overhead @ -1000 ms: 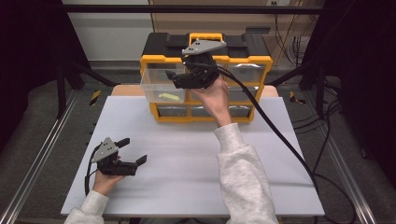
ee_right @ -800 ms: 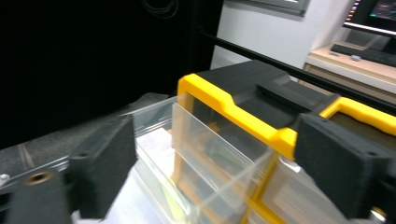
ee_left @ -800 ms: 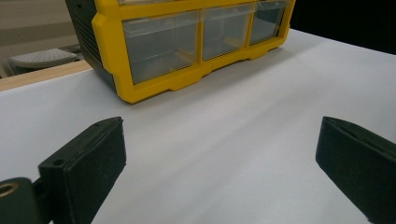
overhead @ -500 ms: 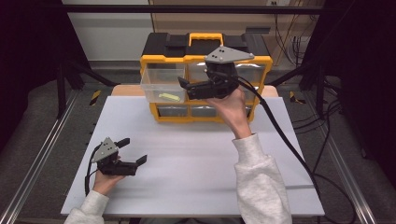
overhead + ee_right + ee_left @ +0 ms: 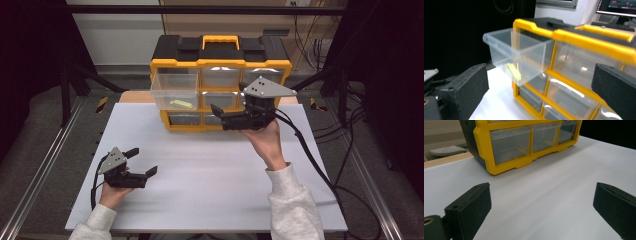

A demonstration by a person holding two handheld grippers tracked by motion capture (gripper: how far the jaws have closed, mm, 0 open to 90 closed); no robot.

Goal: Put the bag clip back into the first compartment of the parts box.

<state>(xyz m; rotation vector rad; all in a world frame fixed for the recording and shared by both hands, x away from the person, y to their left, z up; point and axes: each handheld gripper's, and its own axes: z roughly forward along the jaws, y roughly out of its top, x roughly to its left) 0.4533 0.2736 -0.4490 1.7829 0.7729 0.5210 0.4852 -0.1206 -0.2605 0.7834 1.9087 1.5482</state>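
The yellow organizer (image 5: 220, 80) is blocking the table's (image 5: 210, 175) far edge, and its pulled-out clear drawer (image 5: 174, 89) is jutting over the near surface. Bare white tabletop is lying open between the left gripper (image 5: 140, 162) and the organizer's front.

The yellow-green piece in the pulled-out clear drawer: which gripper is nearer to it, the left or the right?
Right. The right gripper is held in front of the organizer, just right of the open drawer holding the yellow-green piece. The left gripper rests low on the white table, farther away.

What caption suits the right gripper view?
Open right gripper faces organizer with pulled-out clear drawer holding yellow-green piece.
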